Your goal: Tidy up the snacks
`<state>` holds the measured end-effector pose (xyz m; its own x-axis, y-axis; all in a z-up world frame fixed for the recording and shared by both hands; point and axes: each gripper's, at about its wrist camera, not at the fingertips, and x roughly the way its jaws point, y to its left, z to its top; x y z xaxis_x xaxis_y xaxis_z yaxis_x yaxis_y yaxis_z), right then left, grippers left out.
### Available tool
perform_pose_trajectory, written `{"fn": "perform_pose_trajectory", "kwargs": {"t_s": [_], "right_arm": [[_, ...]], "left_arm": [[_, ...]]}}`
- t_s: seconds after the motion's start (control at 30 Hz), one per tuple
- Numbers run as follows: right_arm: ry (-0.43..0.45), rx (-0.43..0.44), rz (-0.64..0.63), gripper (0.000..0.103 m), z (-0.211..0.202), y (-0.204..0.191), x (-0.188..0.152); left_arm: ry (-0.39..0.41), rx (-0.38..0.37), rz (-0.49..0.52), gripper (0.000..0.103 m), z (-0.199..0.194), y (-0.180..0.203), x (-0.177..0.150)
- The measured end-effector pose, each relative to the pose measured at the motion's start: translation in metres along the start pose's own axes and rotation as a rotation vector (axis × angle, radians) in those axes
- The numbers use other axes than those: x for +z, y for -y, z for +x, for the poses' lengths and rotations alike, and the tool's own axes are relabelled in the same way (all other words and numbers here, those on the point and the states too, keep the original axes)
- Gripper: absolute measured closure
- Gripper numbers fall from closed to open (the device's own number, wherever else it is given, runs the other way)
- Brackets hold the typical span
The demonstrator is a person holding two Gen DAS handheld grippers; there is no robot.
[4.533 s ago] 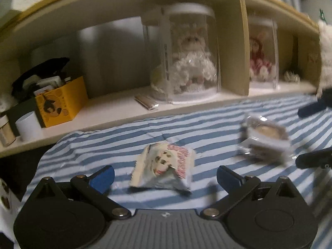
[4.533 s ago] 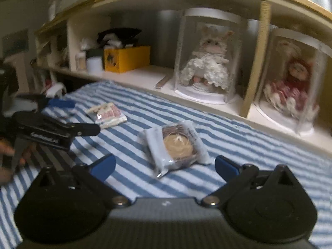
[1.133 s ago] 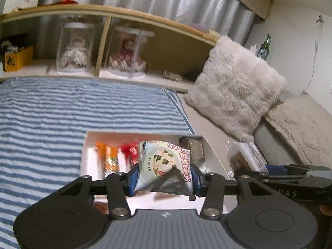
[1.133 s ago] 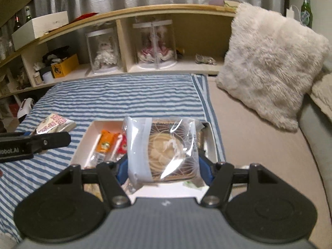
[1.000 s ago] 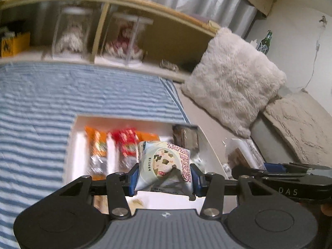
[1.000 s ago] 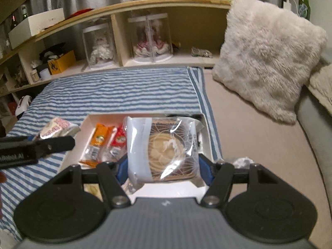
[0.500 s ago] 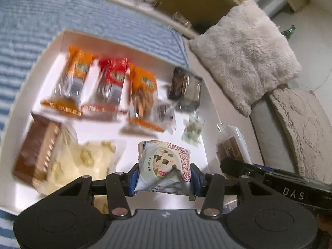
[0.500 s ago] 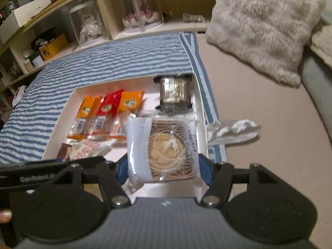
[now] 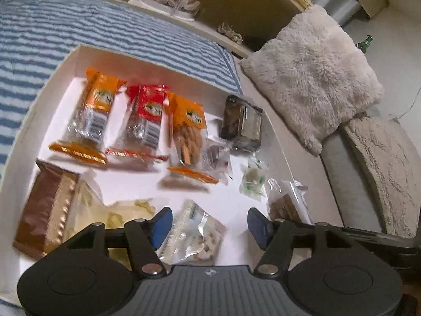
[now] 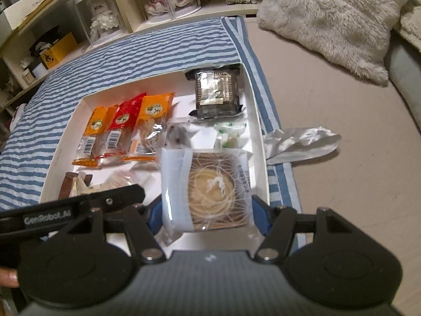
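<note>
Left gripper (image 9: 209,225) jaws just opened; crinkly silver snack packet (image 9: 193,233) loose between them in white shallow box (image 9: 73,55). Right gripper (image 10: 206,217) clamping clear-wrapped round pastry (image 10: 210,187) above box. Light, crushable, slippery film; pinch edges gently.

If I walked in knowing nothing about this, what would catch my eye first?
Probably the white box on the striped bedspread, with orange and red snack packs lined up along its far side. Close to the camera, the right gripper clamps a clear-wrapped round pastry over the box's near right corner. Beyond it, a fluffy cushion lies on the beige surface.
</note>
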<state>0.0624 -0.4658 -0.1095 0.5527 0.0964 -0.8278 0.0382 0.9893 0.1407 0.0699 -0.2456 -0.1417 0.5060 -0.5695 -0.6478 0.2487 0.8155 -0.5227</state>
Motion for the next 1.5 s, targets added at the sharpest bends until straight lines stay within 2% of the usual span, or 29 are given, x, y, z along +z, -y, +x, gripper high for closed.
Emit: {"fn": "perform_pose_trajectory", "kwargs": {"t_s": [0.1, 0.17, 0.23, 0.3, 0.4, 0.53, 0.67, 0.73, 0.87, 0.97, 1.03, 1.17, 1.3, 1.4, 1.5], "right_arm": [[-0.008, -0.008, 0.010, 0.032, 0.005, 0.000, 0.000], [-0.013, -0.009, 0.019, 0.032, 0.008, 0.000, 0.001], [-0.015, -0.015, 0.021, 0.032, 0.011, -0.001, 0.002], [-0.016, -0.023, 0.021, 0.032, 0.013, -0.001, 0.003], [-0.016, -0.031, 0.025, 0.032, 0.016, -0.003, 0.005], [-0.023, -0.050, 0.014, 0.031, 0.021, -0.005, 0.006], [-0.026, -0.074, -0.017, 0.026, 0.022, -0.008, 0.006], [-0.033, -0.060, -0.023, 0.018, 0.022, -0.009, 0.006], [-0.033, -0.067, -0.044, 0.016, 0.019, -0.011, 0.006], [-0.028, -0.064, -0.045, 0.015, 0.016, -0.010, 0.007], [-0.025, -0.064, -0.046, 0.015, 0.014, -0.010, 0.007], [-0.011, -0.067, -0.055, 0.011, 0.005, -0.012, 0.009], [0.019, -0.070, -0.054, 0.008, -0.009, -0.014, 0.010], [0.044, -0.071, -0.060, 0.006, -0.022, -0.017, 0.012], [0.067, -0.071, -0.060, 0.003, -0.035, -0.020, 0.014]], "left_arm": [[0.019, 0.014, 0.029, 0.041, -0.005, -0.002, 0.003], [0.026, 0.009, 0.041, 0.055, -0.006, -0.002, 0.004], [0.019, -0.011, 0.042, 0.079, -0.007, -0.003, 0.003], [0.008, -0.029, 0.057, 0.091, -0.004, -0.001, 0.001], [-0.012, -0.033, 0.095, 0.092, 0.001, 0.006, -0.005], [-0.062, 0.032, 0.156, 0.091, 0.013, 0.013, -0.014], [-0.067, 0.049, 0.142, 0.090, 0.016, 0.006, -0.014], [-0.073, 0.065, 0.134, 0.090, 0.016, 0.003, -0.012], [-0.068, 0.064, 0.122, 0.090, 0.009, -0.001, -0.007], [-0.063, 0.069, 0.135, 0.085, 0.004, 0.001, -0.003], [-0.057, 0.069, 0.140, 0.074, 0.000, 0.002, -0.001], [-0.047, 0.087, 0.156, 0.060, -0.011, 0.005, 0.005], [-0.029, 0.116, 0.165, 0.037, -0.025, 0.006, 0.012], [-0.008, 0.132, 0.183, 0.015, -0.039, 0.007, 0.019], [0.021, 0.141, 0.193, 0.005, -0.057, 0.006, 0.027]]}}
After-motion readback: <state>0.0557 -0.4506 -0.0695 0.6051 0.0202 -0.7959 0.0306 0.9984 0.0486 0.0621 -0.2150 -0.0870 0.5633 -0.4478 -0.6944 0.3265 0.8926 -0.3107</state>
